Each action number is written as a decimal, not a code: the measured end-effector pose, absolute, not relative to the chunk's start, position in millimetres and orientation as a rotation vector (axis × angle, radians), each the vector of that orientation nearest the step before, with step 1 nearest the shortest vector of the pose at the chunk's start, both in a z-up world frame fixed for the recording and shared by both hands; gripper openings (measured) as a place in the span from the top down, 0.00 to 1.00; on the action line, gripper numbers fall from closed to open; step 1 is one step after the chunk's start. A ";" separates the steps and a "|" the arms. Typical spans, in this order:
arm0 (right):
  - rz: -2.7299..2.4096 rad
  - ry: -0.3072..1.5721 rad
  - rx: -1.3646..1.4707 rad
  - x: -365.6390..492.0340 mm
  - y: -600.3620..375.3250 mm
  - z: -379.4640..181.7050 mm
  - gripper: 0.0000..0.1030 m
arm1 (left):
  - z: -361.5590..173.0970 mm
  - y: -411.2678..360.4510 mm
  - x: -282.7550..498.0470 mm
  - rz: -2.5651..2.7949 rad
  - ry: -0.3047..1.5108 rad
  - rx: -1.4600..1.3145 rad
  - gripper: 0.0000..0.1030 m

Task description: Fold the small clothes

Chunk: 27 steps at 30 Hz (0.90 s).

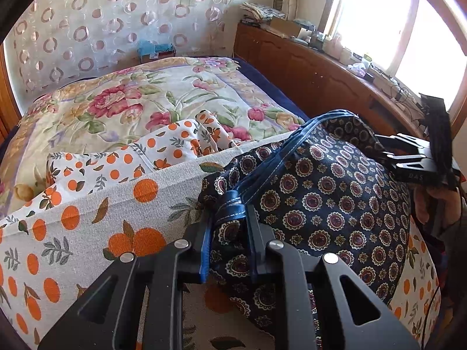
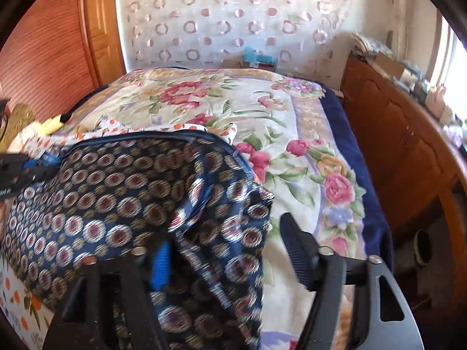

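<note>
A dark navy garment [image 1: 335, 204] with round medallion print and blue trim is bunched up over an orange-print cloth [image 1: 87, 213] on the bed. My left gripper [image 1: 230, 224] is shut on a fold of the garment's trimmed edge. My right gripper [image 2: 227, 233] stands wide open. The navy garment [image 2: 116, 189] drapes over its left finger and hangs loose between the jaws, and the right finger [image 2: 297, 250] is bare. The right gripper [image 1: 414, 160] shows past the garment's right side in the left wrist view. The left gripper [image 2: 17, 172] holds the garment's far left end in the right wrist view.
A floral bedspread [image 1: 175, 96] covers the bed beyond the cloths. More orange-print fabric [image 1: 181, 143] lies crumpled behind. A wooden cabinet [image 1: 306, 67] with clutter on top runs along the right below a bright window. A wooden door [image 2: 43, 43] stands at the left.
</note>
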State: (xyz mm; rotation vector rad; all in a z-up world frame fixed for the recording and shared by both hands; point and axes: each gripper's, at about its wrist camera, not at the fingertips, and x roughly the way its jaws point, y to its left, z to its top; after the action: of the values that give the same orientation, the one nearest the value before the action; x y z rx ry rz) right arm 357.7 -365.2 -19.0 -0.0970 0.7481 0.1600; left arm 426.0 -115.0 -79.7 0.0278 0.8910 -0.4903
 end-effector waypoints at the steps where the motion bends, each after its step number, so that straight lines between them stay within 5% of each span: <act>1: 0.185 0.767 -0.054 365.5 -370.0 -23.7 0.27 | -79.6 -115.3 425.8 -0.490 0.891 0.028 0.79; 7: 0.334 0.850 0.197 392.7 -395.1 -41.5 0.31 | -78.7 -115.3 425.5 -0.498 0.889 0.028 0.84; 18: 0.224 0.772 -0.027 362.7 -379.3 -17.8 0.93 | -44.0 -115.5 392.7 -0.536 0.788 0.034 0.89; 27: 0.255 0.604 -0.130 315.3 -333.3 27.6 0.95 | -8.1 -86.3 340.8 -0.579 0.688 -0.010 0.91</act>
State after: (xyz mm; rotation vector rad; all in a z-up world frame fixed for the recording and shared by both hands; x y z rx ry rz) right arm 315.3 -333.3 27.6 -0.1305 0.6039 0.2548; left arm 340.8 -86.3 -8.1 -0.0098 0.6885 -0.5787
